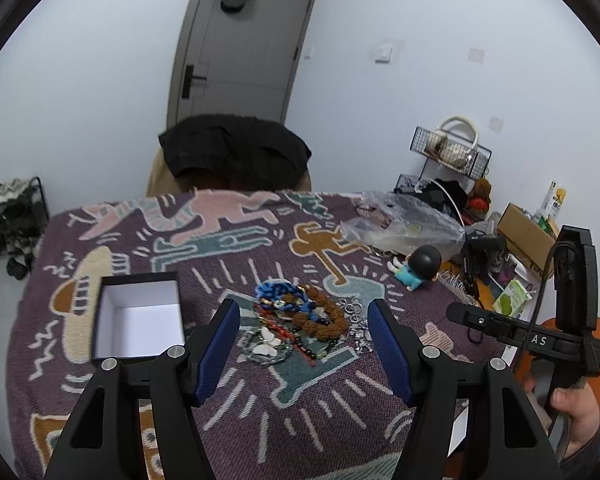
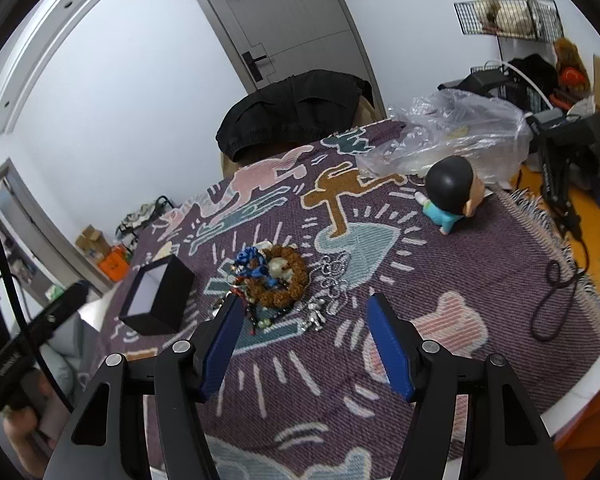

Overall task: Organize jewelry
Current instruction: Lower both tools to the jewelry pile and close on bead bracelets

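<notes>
An open black box (image 1: 140, 316) w/ white lining sits at left on the patterned cloth (image 1: 236, 392), the jewelry pile (image 1: 300, 316) just to its right. Left gripper (image 1: 304, 344) hovers over the pile, jaws wide apart, holding nothing. Right gripper (image 2: 306, 344) likewise spread wide & empty, near the pile.

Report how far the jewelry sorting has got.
Done: nothing yet; the black box is open and shows only its white lining. In hand: nothing; the left gripper and right gripper are both open and hold nothing. Left: the whole jewelry pile, including the brown bead bracelet and silver chain, lies heaped on the blanket beside the box.
</notes>
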`<state>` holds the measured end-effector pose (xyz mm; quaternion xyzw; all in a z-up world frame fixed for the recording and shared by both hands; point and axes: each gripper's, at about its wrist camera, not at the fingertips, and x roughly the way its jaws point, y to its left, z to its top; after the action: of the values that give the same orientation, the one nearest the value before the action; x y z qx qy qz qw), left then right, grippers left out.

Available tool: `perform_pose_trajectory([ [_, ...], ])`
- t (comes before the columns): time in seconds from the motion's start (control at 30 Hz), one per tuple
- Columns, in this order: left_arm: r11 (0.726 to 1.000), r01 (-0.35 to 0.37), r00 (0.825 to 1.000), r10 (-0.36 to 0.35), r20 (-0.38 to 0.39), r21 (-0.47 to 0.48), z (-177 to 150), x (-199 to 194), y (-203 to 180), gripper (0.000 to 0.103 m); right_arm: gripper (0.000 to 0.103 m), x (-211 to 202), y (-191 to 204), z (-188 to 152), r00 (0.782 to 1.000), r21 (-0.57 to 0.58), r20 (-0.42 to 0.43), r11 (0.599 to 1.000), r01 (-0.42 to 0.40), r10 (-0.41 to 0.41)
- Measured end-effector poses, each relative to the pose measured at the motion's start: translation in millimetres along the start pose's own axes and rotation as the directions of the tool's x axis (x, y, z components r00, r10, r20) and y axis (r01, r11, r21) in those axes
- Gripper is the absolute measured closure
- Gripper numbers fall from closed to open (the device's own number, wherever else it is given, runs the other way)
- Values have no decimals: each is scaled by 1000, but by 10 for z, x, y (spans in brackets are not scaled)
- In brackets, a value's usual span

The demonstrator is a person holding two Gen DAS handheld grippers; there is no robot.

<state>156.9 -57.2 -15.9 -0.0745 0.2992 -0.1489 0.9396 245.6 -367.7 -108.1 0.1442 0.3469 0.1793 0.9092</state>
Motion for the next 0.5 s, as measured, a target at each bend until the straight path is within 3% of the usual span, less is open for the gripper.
perform_pose_trajectory([
  [0.1, 1000, -1, 999, 1, -46, -7, 51, 192, -1, 38, 42, 74, -10, 35, 1000, 9, -6, 1000, -10, 10],
  [0.27, 998, 24, 991, -31, -131, -56, 122, 552, 41, 54, 47, 174, -50, 81, 1000, 30, -6, 999, -28, 29],
  [0.5, 988, -6, 973, -30, -227, -156, 174, 1047, 183, 55, 63, 444, -160, 114, 997, 70, -29, 995, -70, 72],
])
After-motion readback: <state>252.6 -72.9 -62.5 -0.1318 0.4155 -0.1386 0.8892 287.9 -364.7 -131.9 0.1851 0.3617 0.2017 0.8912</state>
